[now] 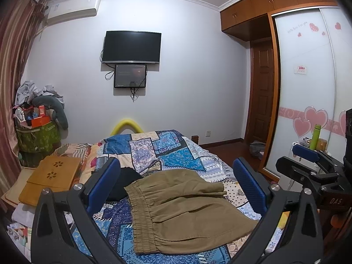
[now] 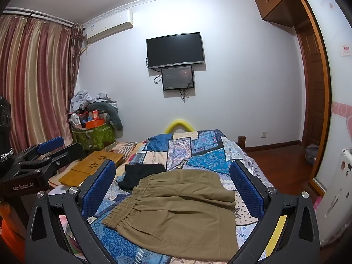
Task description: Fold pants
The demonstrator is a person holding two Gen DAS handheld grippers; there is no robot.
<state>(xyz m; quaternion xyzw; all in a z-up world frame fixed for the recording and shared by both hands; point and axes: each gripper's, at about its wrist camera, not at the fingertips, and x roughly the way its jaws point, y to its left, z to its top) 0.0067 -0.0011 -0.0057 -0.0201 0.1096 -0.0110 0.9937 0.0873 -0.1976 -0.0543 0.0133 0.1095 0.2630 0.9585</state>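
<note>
Pants [image 1: 182, 209] flat on quilt [image 1: 176, 151] | left tool [image 1: 178, 184] wide, raised | right tool [image 2: 173, 187] wide, raised

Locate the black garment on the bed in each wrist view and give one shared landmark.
Left wrist view: black garment lies left of centre, behind the khaki pants' waistband, beside the left finger.
Right wrist view: black garment lies left of centre, beyond the waistband.
Shared landmark: wall-mounted TV.

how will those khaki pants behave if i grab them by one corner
The khaki pants will likely go floppy and drape, since they already lie creased on the quilt. The gathered waistband probably stretches. Likely light.
</note>
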